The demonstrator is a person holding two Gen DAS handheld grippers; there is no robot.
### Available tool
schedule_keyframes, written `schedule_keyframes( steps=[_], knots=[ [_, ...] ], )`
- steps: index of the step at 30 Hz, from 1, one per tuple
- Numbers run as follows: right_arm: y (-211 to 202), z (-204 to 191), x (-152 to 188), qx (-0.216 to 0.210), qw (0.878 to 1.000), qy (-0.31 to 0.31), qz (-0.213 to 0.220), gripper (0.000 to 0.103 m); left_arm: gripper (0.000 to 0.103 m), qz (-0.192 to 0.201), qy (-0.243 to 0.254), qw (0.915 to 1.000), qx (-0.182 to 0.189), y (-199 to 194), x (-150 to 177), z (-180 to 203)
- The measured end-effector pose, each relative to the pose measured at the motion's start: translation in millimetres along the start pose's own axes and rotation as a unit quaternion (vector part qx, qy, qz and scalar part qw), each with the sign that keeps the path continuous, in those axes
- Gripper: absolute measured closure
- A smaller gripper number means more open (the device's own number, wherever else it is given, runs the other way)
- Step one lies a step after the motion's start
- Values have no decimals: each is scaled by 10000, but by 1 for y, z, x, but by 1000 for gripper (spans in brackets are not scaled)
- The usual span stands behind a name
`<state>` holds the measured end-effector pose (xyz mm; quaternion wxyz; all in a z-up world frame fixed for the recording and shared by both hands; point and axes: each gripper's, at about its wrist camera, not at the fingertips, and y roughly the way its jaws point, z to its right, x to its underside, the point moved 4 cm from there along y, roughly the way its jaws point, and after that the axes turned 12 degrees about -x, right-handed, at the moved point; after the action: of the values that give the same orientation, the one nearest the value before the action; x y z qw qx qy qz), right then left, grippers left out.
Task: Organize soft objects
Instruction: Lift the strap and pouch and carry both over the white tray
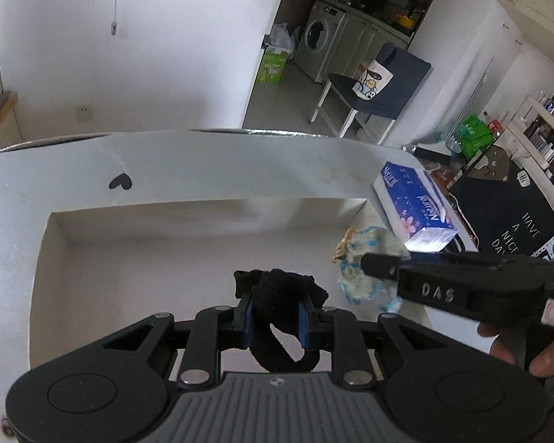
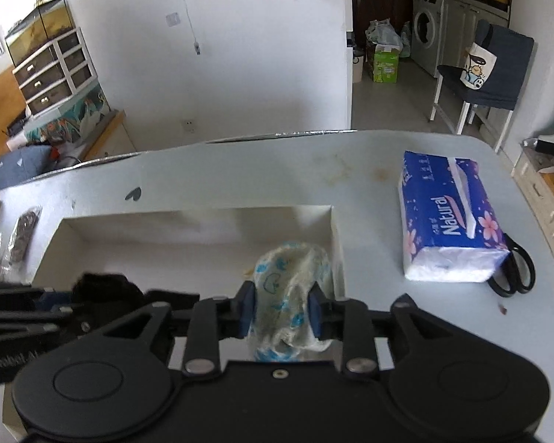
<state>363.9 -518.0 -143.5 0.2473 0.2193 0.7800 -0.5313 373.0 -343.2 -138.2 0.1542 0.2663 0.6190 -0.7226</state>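
Note:
My left gripper (image 1: pixel 276 315) is shut on a black fabric piece (image 1: pixel 277 291) and holds it over the open white box (image 1: pixel 136 221). My right gripper (image 2: pixel 281 308) is shut on a white cloth with blue print (image 2: pixel 291 280), over the box's right end (image 2: pixel 336 243). In the left wrist view the right gripper (image 1: pixel 378 265) comes in from the right with the white and blue cloth (image 1: pixel 365 277). In the right wrist view the left gripper (image 2: pixel 61 301) with the black fabric (image 2: pixel 103 288) shows at the left.
A blue Natural tissue pack (image 2: pixel 447 217) lies on the table right of the box, with black scissors (image 2: pixel 517 269) beside it. Small dark packets (image 2: pixel 22 236) lie left of the box. A black heart mark (image 2: pixel 133 193) is on the table behind the box.

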Motion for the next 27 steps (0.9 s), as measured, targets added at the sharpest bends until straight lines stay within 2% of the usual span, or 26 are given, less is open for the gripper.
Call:
schedule_keyframes(
  steps=[2, 4, 6, 7, 8, 9, 10, 12, 16, 22, 27],
  knots=[
    [0, 1, -1, -44, 10000, 38, 48, 66, 79, -44, 9, 10000, -7, 4, 1, 1],
    [-2, 0, -2, -53, 9999, 69, 102, 47, 79, -68, 21, 10000, 6, 7, 2, 1],
    [-6, 0, -2, -71, 9998, 93, 159, 44, 79, -82, 26, 10000, 42, 10, 3, 1],
    [-8, -1, -2, -77, 9997, 119, 188, 44, 79, -86, 22, 9999, 59, 11, 3, 1],
    [-11, -1, -2, -96, 9996, 142, 221, 54, 79, -92, 19, 9999, 63, 13, 3, 0],
    [-13, -1, -2, -124, 9994, 163, 263, 74, 79, -97, 18, 9999, 64, 14, 3, 0],
    [-15, -1, -3, -148, 9993, 204, 283, 82, 79, -98, 21, 9999, 78, 16, 2, 0],
    [-14, -1, -2, -181, 9993, 230, 253, 90, 79, -88, 27, 9999, 111, 17, 2, 1],
    [10, 1, 6, -127, 9997, 152, -113, 90, 79, -135, 31, 9998, 136, 20, 5, 1],
    [28, 13, 8, -87, 9994, 322, -34, 88, 79, -188, 68, 9996, 176, 24, 8, 1],
    [33, 19, 3, -163, 9988, 454, -47, 83, 79, -231, 58, 9993, 289, 27, 10, 4]
  ],
)
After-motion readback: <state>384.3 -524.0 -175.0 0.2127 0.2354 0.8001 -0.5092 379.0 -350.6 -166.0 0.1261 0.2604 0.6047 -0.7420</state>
